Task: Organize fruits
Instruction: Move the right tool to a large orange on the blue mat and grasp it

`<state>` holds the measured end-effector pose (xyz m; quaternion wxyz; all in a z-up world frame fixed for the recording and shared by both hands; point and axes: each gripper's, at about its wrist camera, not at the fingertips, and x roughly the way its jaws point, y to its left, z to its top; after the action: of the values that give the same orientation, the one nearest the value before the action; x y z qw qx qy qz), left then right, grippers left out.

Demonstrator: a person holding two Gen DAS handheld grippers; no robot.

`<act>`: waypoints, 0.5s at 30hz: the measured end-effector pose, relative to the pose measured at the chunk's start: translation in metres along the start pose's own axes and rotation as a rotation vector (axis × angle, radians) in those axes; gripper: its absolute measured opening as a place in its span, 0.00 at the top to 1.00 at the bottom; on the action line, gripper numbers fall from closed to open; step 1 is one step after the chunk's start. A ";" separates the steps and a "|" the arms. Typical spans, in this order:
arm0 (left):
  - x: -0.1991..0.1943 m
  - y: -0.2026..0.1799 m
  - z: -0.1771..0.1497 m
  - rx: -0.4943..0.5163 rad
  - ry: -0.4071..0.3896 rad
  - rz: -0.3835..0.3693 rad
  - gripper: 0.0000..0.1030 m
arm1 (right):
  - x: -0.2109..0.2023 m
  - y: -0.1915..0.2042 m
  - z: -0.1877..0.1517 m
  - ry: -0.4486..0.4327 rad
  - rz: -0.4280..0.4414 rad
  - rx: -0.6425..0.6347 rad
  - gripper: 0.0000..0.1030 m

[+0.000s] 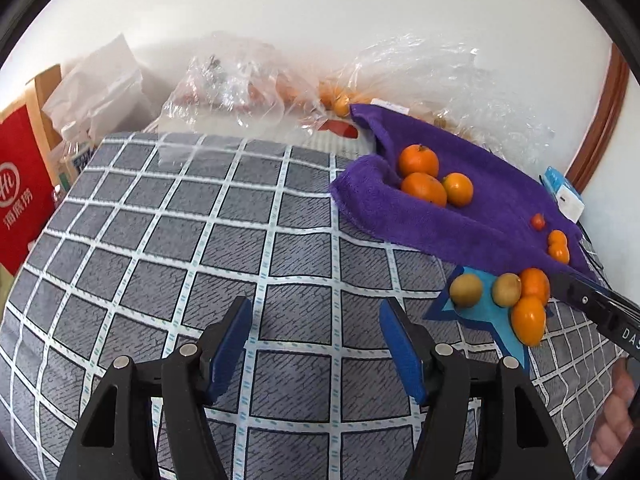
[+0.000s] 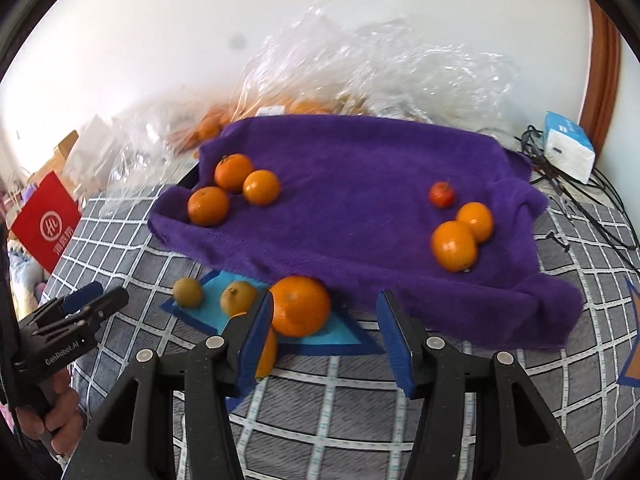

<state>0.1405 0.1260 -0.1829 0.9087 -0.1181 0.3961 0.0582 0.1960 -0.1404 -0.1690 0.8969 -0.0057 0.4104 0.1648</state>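
A home, most likely a bedroom. Shown by a bed spread with a grey checked sheet [image 1: 208, 240], soft and rumpled toward its edges, pushed against a plain white wall [image 1: 320, 12]. Along the far edge, clear plastic bags [image 2: 384, 72] of fruit heaped against the wall. Past the left edge, a red paper shopping bag [image 1: 20, 196] and white plastic bags. At the far right corner, a pack of tissues [image 2: 568, 148] and loose black cables [image 2: 580, 192], beside a brown wooden door frame [image 2: 604, 64]. A purple towel [image 2: 360, 216] thrown over the sheet.
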 end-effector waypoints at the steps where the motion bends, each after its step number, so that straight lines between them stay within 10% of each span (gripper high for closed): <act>1: 0.000 0.000 -0.001 0.000 0.003 -0.005 0.38 | 0.002 0.002 0.001 0.008 0.006 0.008 0.48; 12: 0.003 -0.003 -0.002 0.007 0.005 -0.003 0.36 | 0.033 0.018 0.007 0.072 -0.026 0.017 0.49; 15: 0.003 -0.004 -0.003 0.006 0.005 0.007 0.34 | 0.036 0.019 0.005 0.091 -0.020 0.018 0.62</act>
<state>0.1414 0.1218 -0.1861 0.9079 -0.1143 0.3989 0.0599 0.2165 -0.1113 -0.1899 0.8790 -0.0092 0.4519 0.1519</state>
